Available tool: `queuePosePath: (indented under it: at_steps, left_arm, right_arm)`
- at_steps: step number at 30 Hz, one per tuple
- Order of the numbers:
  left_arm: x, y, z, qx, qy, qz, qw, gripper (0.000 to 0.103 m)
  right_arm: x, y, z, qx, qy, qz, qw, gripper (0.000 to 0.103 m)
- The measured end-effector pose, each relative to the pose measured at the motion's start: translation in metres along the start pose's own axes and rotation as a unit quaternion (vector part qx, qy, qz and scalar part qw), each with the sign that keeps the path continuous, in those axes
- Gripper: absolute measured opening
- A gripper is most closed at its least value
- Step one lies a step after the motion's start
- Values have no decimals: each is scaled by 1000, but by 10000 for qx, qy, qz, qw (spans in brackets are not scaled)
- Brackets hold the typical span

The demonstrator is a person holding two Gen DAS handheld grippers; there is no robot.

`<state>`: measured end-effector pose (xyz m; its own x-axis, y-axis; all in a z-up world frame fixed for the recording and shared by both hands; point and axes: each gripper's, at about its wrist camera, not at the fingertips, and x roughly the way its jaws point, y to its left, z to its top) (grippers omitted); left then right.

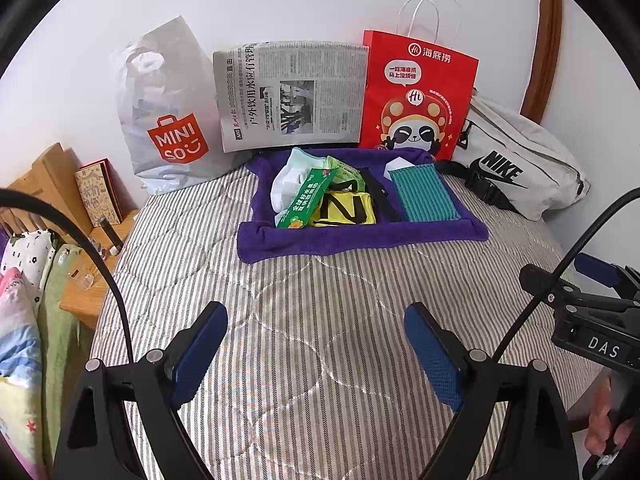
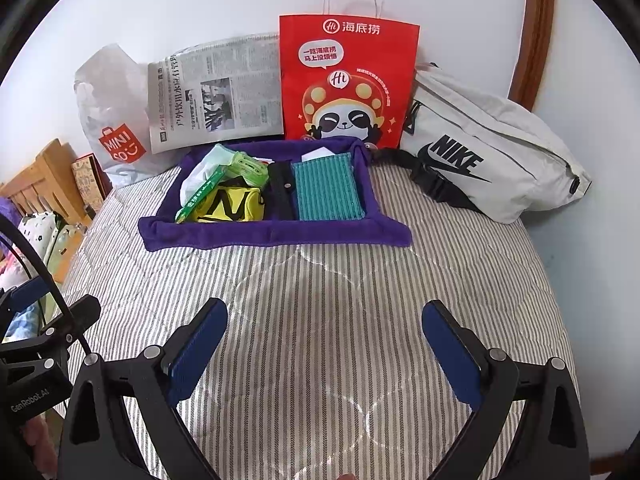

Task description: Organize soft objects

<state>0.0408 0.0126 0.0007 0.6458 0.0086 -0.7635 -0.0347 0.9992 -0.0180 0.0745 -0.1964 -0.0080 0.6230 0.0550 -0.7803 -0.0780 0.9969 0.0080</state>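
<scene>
While both hover low over the near part of the bed, the left tongs (image 1: 316, 344) and right tongs (image 2: 325, 346) stand wide apart, nothing between the blue pads. Striped quilt (image 2: 320, 300) under them, bare at the near edge. Toward the far edge of the bed: purple towel (image 2: 276, 236) with raised borders, like a shallow tray. Inside it, left side: white sock (image 1: 284, 184), green packet (image 1: 306, 202) lying across a yellow pouch (image 1: 348, 210). Middle: black strap (image 2: 282, 192). Right side: teal ribbed cloth (image 2: 326, 192), flat. Along the far edge, against the wall: white plastic bag (image 1: 164, 120) at far-left corner, newspaper (image 1: 288, 92), red paper bag (image 2: 348, 80), grey waist bag (image 2: 488, 152) at far-right corner.
</scene>
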Motion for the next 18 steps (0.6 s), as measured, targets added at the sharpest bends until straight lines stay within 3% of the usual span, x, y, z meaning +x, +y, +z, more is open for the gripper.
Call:
queuePosePath:
  at_steps: [18]
  left_arm:
    - [-5, 3, 3, 4, -109, -49, 9999, 92]
  right_arm:
    - [-1, 2, 1, -25, -16, 18, 10000, 97]
